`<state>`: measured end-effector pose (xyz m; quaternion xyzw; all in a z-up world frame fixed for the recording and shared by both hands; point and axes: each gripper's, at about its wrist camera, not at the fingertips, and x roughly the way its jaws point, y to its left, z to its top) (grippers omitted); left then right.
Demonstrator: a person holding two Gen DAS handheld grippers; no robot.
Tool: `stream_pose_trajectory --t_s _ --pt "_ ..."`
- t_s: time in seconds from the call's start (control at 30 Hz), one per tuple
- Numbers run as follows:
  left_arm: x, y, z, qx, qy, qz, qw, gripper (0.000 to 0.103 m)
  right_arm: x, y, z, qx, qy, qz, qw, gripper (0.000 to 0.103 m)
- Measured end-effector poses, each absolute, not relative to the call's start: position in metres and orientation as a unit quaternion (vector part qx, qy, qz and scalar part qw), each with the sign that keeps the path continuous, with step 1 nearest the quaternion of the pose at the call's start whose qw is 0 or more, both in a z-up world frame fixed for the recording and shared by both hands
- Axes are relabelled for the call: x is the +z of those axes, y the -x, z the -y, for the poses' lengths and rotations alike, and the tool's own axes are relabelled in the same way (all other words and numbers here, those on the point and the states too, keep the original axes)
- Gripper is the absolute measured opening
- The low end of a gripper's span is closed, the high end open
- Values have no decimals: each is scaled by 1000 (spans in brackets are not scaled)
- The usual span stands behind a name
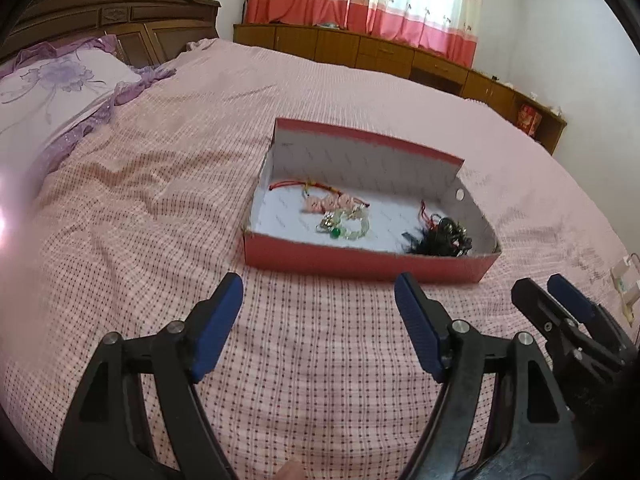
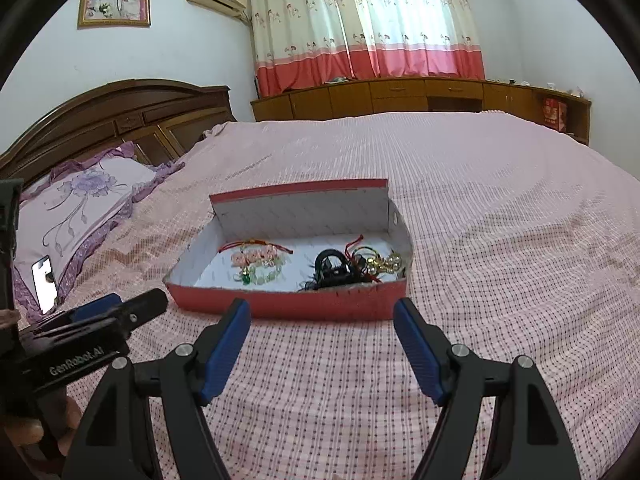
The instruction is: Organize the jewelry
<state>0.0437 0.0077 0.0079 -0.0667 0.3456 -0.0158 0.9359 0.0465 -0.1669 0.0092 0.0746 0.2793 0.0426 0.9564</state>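
Observation:
An open red cardboard box (image 1: 360, 260) (image 2: 300, 305) with a white inside lies on the pink checked bedspread. It holds a pink bead bracelet (image 1: 328, 202) (image 2: 256, 258) on red cord, a pale green bead bracelet (image 1: 352, 227) (image 2: 262, 274), and a black tangle of jewelry (image 1: 440, 238) (image 2: 332, 268) beside gold beads (image 2: 386, 264). My left gripper (image 1: 318, 284) (image 2: 138, 300) stands open and empty, short of the box's front wall. My right gripper (image 2: 322, 306) (image 1: 540, 284) is open and empty too, just before the same wall.
A purple flowered pillow (image 1: 60, 80) (image 2: 84, 196) and the wooden headboard (image 2: 120, 116) are at the left. A phone (image 2: 44, 282) lies by the pillow. Low wooden cabinets (image 2: 400, 96) line the far wall. A small pale object (image 1: 624, 284) sits at the bed's right edge.

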Motion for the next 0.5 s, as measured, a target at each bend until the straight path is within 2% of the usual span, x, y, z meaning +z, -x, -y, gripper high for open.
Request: stream_pose_trajectory --t_s 0.5 --pt "4 -37 -5 -8 54 -332 942 70 -1 -37 179 29 -96 -281 955 76"
